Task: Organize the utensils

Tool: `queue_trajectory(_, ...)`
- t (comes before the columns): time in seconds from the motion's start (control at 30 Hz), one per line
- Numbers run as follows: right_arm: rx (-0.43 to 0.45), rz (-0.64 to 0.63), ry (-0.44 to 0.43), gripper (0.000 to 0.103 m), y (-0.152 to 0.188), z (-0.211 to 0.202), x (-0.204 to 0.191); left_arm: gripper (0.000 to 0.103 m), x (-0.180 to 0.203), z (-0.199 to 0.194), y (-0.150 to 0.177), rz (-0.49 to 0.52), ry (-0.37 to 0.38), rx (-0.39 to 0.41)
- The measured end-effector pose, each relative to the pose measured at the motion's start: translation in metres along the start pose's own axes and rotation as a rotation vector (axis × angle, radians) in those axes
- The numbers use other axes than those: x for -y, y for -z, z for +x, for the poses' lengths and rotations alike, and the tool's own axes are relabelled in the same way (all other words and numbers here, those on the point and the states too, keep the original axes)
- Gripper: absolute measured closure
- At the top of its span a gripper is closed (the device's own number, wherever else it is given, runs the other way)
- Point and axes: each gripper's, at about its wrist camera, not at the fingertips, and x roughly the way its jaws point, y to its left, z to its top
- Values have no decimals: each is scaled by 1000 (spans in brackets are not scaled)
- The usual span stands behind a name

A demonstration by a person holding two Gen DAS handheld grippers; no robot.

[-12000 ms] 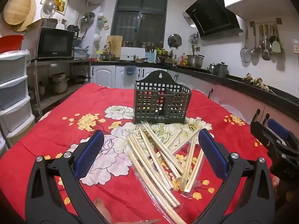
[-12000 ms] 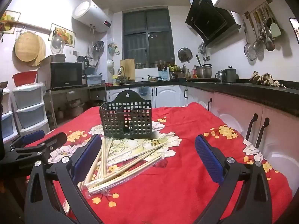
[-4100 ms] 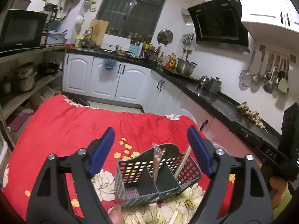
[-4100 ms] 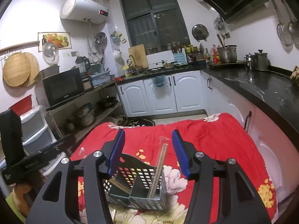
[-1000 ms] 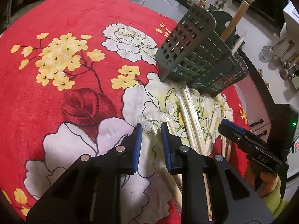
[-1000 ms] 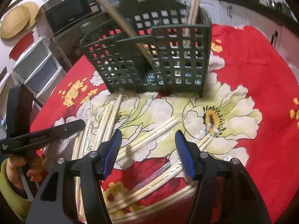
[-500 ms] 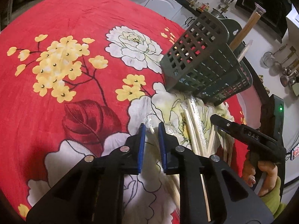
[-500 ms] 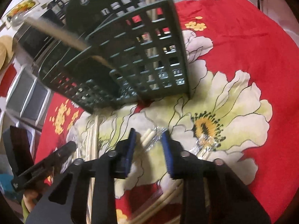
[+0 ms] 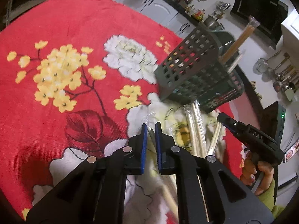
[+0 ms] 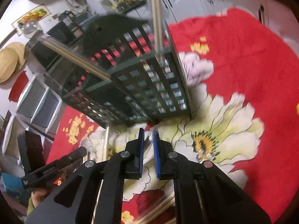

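A dark green slotted utensil basket (image 9: 196,78) stands on the red floral cloth, with two wrapped chopstick pairs (image 9: 241,41) leaning in it; it also shows in the right wrist view (image 10: 142,78). Several plastic-wrapped chopstick pairs (image 9: 194,127) lie on the cloth in front of it. My left gripper (image 9: 151,128) is shut on a wrapped chopstick pair, whose wrapper tip (image 9: 147,118) sticks out past the pads. My right gripper (image 10: 147,133) is shut on another wrapped chopstick pair (image 10: 149,141), close to the basket's front base. The right gripper also shows in the left wrist view (image 9: 250,136).
The red floral cloth (image 9: 56,37) covers the table. Kitchen counters with white cabinets (image 9: 168,13) run behind. Plastic drawers (image 10: 37,100) stand at the left. More wrapped chopsticks (image 10: 104,145) lie left of my right gripper.
Both grippers have closed from part-open to shut on wrapped chopstick pairs. The right gripper has moved in closer to the basket's base.
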Motion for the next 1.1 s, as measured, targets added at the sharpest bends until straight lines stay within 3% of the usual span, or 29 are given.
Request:
queue_trajectory(0.63,289,-242,100,95,-1,-89,-43,100,79,-54,-13,182,71,159)
queue_trajectory(1.1,390,-347,99,97,12,-127,-65,100,137,-62,-20,298,130,215)
